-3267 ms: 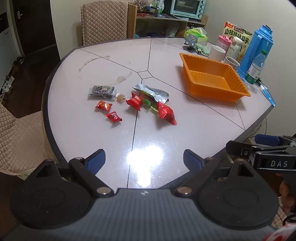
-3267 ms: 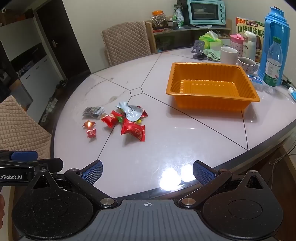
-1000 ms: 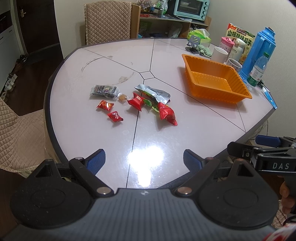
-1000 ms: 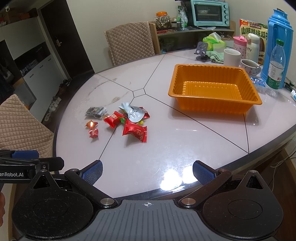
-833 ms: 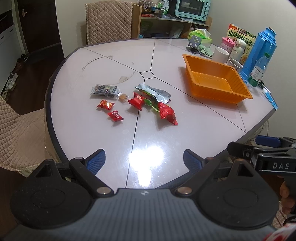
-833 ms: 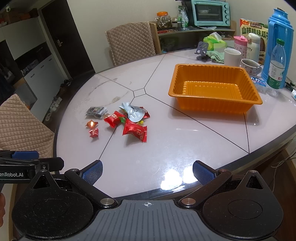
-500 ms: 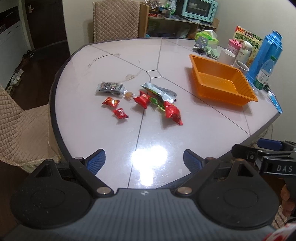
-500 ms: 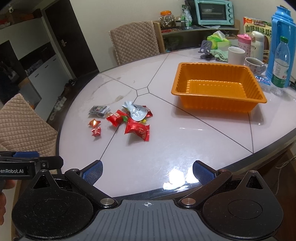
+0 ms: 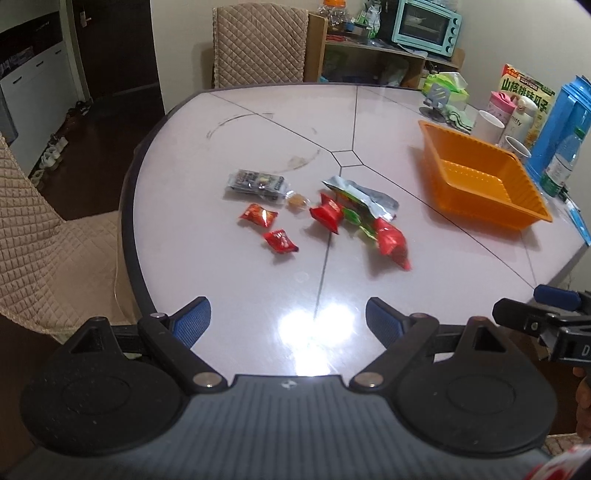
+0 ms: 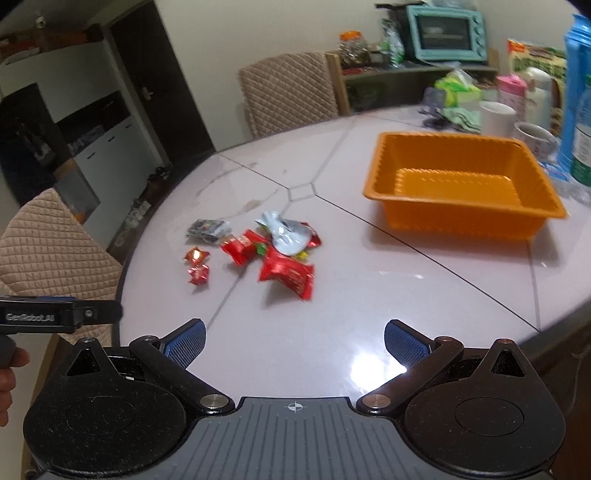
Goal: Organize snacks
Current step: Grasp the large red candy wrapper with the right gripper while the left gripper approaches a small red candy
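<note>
Several wrapped snacks lie grouped on the white table (image 9: 229,147): a dark packet (image 9: 256,182), two small red candies (image 9: 258,215) (image 9: 280,240), a red pack (image 9: 327,213), a silver pouch (image 9: 364,195) and a bigger red pack (image 9: 391,242). In the right wrist view the same heap shows with the silver pouch (image 10: 288,234) on top and a red pack (image 10: 288,275) nearest. An orange tray (image 9: 436,155) (image 10: 373,184) stands empty to the right. My left gripper (image 9: 288,321) and right gripper (image 10: 294,341) hover open over the near table edge, well short of the snacks.
Along the far right edge stand mugs (image 9: 489,125), a blue thermos (image 9: 561,118), a water bottle (image 9: 561,162), a snack box (image 9: 526,92) and green tissues (image 9: 448,83). Quilted chairs stand behind (image 9: 258,40) and to the left (image 9: 33,236). A shelf with a teal oven (image 9: 426,24) lines the wall.
Both grippers have moved forward and closer to the table, so the snacks and tray look larger. Nothing on the table has shifted; both grippers stay open.
</note>
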{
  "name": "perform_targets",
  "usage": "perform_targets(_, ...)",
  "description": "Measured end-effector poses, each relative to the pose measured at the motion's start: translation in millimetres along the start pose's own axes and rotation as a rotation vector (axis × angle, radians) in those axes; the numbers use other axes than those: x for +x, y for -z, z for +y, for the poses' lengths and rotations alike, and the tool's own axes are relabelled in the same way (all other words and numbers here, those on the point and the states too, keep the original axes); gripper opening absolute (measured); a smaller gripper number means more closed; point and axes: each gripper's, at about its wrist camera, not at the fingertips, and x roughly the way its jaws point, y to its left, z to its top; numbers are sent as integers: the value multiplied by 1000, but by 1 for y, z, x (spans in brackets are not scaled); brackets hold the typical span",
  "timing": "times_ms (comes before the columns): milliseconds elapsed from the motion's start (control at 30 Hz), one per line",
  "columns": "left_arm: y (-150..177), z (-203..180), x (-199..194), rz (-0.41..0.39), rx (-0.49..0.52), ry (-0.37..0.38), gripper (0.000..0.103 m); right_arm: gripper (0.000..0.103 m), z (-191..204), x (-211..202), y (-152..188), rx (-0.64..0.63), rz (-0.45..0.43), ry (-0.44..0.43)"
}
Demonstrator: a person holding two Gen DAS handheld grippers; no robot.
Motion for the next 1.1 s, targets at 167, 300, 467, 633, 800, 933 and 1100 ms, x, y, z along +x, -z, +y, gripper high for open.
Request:
perform_targets(167, -7, 7, 21, 10, 13, -3, 89, 103, 9, 24, -4, -59, -9, 0)
perform_targets(300, -15, 14, 41, 20, 9, 11, 85, 91, 13, 50, -9, -75, 11, 6)
perform_targets(467, -29, 18, 68, 44, 29, 16, 84, 86, 16, 80, -20, -66, 36, 28)
perform_targets(633, -41, 21, 92, 69, 43, 33, 81, 78, 19, 110, -31, -48, 61, 50)
perform_targets(800, -49, 22, 113, 95, 57, 47, 79, 72, 22, 135, -38, -50, 85, 87)
perform_targets(933, -54, 23, 123, 104, 66, 53, 79, 64, 23, 151, -41, -36, 112, 110)
perform_targets(1100, -58, 25, 134, 120, 68, 61, 78, 63, 22, 164, -43, -34, 132, 140)
